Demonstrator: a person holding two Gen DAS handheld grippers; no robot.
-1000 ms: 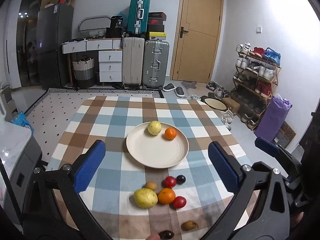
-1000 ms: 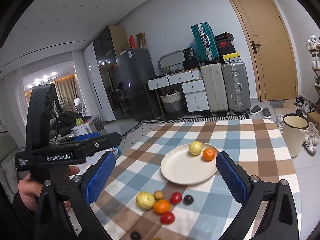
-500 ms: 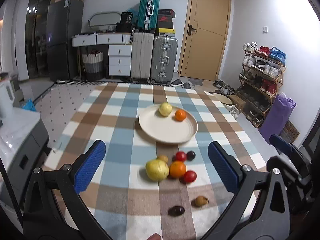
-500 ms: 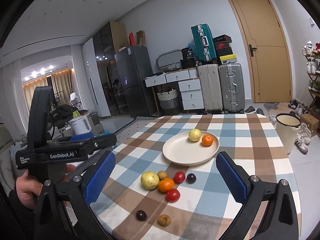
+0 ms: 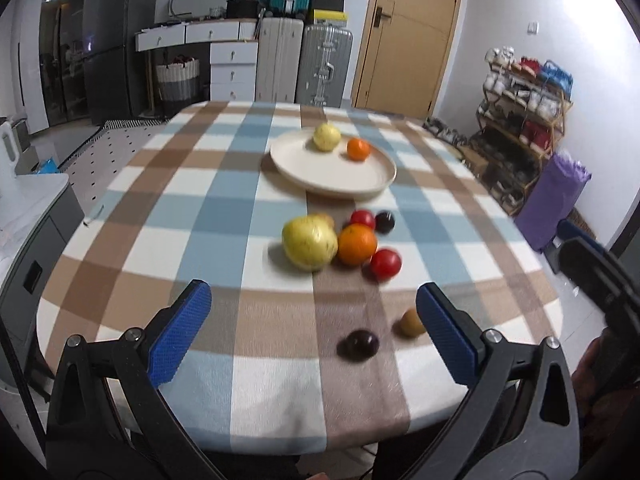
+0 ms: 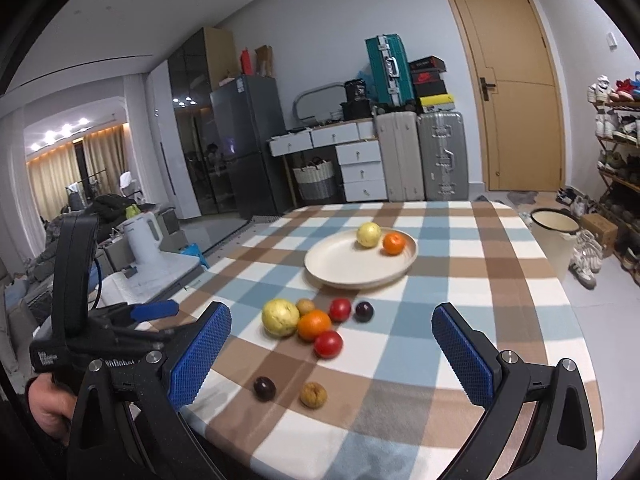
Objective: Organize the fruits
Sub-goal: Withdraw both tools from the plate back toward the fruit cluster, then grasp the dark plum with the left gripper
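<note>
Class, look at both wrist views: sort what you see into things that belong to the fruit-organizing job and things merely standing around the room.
Belongs to the job:
plate
yellow fruit on the plate
orange on the plate
loose fruit cluster on the cloth
dark plum
brown fruit
left claw, right claw, both open

Just lying about:
suitcases
kettle
shoe rack
bucket

White lettering sits on the black body of the left claw (image 6: 156, 312), seen in the right wrist view. Along its lower edge, behind the right claw's frame, only the fragment "nRobot" can be read. A smaller white two-line label on the body's end is too blurred to read. No other text is legible.
</note>
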